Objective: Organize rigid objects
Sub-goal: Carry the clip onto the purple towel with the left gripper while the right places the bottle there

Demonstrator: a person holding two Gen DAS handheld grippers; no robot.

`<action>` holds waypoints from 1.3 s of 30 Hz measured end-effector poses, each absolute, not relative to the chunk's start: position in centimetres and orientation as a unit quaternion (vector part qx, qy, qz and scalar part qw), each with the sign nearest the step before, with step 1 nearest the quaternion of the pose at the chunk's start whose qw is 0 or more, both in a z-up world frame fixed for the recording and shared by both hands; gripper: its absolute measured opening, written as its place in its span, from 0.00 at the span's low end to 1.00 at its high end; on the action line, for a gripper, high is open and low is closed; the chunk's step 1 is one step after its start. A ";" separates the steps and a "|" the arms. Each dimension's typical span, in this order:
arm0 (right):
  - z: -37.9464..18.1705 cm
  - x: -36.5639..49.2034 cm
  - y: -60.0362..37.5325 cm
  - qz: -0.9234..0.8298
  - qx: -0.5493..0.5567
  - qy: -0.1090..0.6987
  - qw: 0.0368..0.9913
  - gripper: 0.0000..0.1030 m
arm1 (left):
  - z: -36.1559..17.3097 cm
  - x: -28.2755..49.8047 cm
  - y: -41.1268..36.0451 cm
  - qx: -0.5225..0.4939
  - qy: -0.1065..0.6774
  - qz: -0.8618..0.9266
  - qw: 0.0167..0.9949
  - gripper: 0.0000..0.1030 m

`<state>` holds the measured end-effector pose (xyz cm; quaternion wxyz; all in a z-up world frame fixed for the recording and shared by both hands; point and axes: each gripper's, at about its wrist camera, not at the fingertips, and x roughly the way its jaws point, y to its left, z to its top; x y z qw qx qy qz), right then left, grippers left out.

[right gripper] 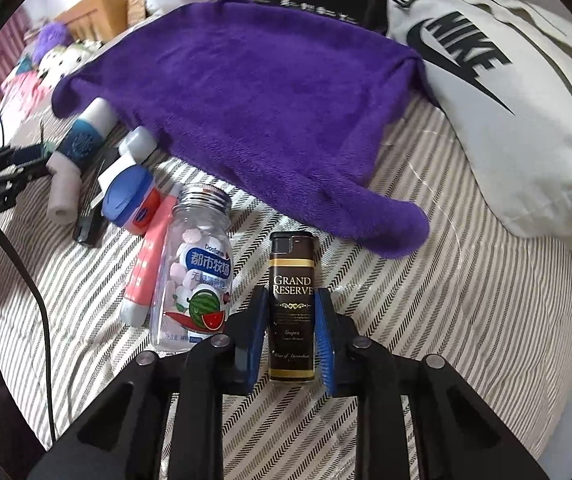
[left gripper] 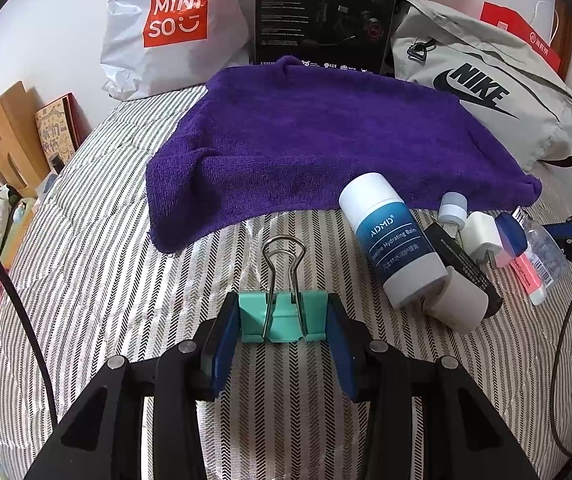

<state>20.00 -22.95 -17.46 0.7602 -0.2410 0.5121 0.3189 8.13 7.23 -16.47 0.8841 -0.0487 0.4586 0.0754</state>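
L gripper [left gripper: 284, 320] pinches the teal metal binder clip [left gripper: 284, 318] betw its pads, wire handles pointing fwd. R gripper [right gripper: 290, 316] brackets the brown-and-gold Grand Reserve lighter [right gripper: 291, 308]; whether it's gripped, can't tell. Risk: slick lighter slips out; clip twists if tilted.

A home bedroom: a striped bed [left gripper: 126, 264] with a wooden headboard [left gripper: 2, 136], stuffed toys [right gripper: 66, 54] and shopping bags [left gripper: 174, 28] beyond the gripper.
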 end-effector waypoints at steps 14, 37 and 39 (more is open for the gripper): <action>-17.5 18.7 -24.0 0.286 -0.184 0.523 0.781 0.22 | -15.6 7.5 8.7 -0.086 0.460 0.047 0.882 0.38; -11.6 20.0 -23.8 0.290 -0.131 0.493 0.810 0.22 | -8.7 10.7 9.1 -0.084 0.406 0.031 0.909 0.38; -11.3 21.0 -23.0 0.295 -0.121 0.489 0.812 0.22 | -8.5 11.8 9.0 -0.084 0.405 0.028 0.910 0.38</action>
